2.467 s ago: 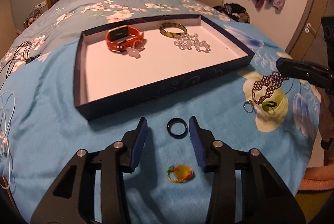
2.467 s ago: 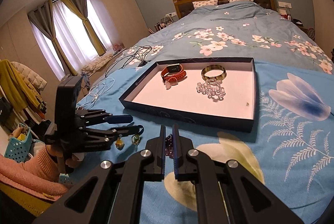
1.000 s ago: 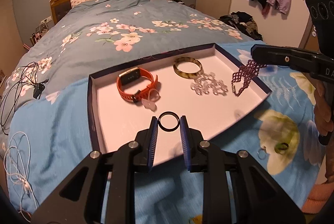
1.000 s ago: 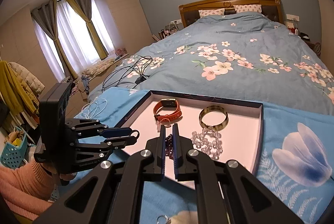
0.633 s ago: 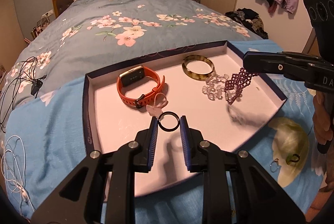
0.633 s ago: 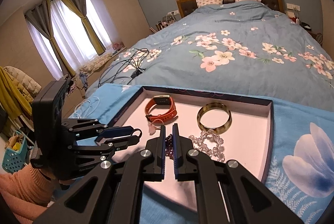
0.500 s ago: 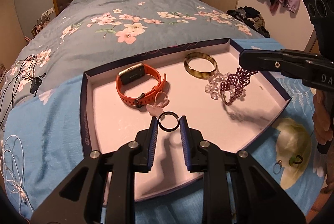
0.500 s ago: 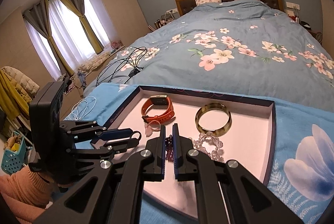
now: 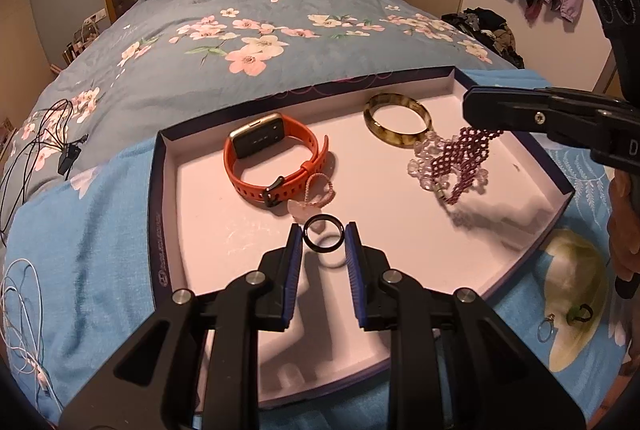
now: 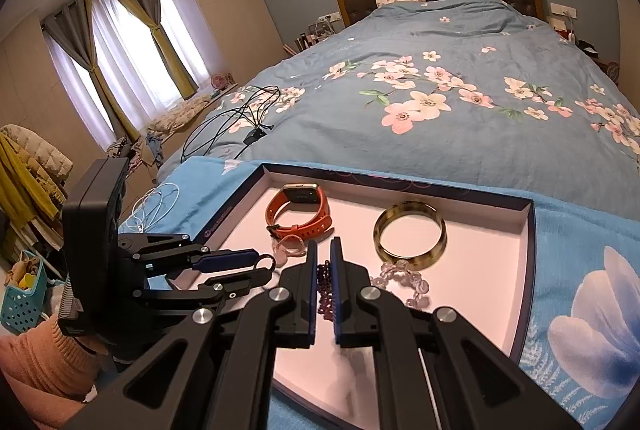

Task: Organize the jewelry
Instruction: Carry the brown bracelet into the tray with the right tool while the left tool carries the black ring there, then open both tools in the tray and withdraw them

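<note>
Both wrist views above tray (image 9: 562, 189)

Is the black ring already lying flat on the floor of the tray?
No, the black ring is pinched between the jaws of the left gripper, hanging above the tray and its own shadow.

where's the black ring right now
In the left wrist view the black ring is pinched in the left gripper, held above the tray floor just in front of the orange watch.
</note>
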### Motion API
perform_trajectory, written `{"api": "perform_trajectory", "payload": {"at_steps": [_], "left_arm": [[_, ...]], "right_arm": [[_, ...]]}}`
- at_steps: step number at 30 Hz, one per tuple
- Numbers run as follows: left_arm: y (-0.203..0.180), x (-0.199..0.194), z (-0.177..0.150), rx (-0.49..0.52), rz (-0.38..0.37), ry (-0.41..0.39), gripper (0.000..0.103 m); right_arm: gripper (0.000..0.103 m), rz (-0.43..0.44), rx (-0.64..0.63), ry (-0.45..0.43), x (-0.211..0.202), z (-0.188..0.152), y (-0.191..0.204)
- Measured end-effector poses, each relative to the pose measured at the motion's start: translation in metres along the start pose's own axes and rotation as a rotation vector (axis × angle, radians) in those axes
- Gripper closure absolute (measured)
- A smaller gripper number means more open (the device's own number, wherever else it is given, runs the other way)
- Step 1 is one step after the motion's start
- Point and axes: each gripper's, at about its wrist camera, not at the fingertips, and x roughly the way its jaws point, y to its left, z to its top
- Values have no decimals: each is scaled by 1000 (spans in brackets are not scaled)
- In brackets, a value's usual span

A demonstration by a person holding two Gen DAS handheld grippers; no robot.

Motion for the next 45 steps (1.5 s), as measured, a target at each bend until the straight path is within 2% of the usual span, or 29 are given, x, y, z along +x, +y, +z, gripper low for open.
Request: {"api": "perform_trajectory", "payload": {"at_steps": [17,24,27,30,33,35,37,39,42,45], "left_arm": [[5,15,6,-5,14,17,81],[6,16,6,-7,16,21,82],[7,16,4,-13,8,18,80],[7,12,0,-13,-4,0,69],[7,4,-4,-20,-9,-21,64],[7,-6,-6,-28,-9,-46,59],[8,-17,-9,-37,-5,-74,47],[9,-29,-13,-48,13,-105,30],[12,-47,-21,-56,35,-140,28],[13,-65,-33,-68,52,-173,20]], "right_arm": [[98,-47,35,19,12,2,-23],[97,-129,9,51,23,-1,-28],[93,-154,24,63,26,-5,-33],[88,-166,44,56,23,-7,-37],[85,-170,49,47,17,-9,-38],[77,-168,50,35,10,-12,-36],[72,-164,48,26,4,-15,-34],[66,-159,45,20,-5,-21,-31],[64,-150,27,10,-20,-30,-22],[60,-147,4,0,-34,-39,-12]]}}
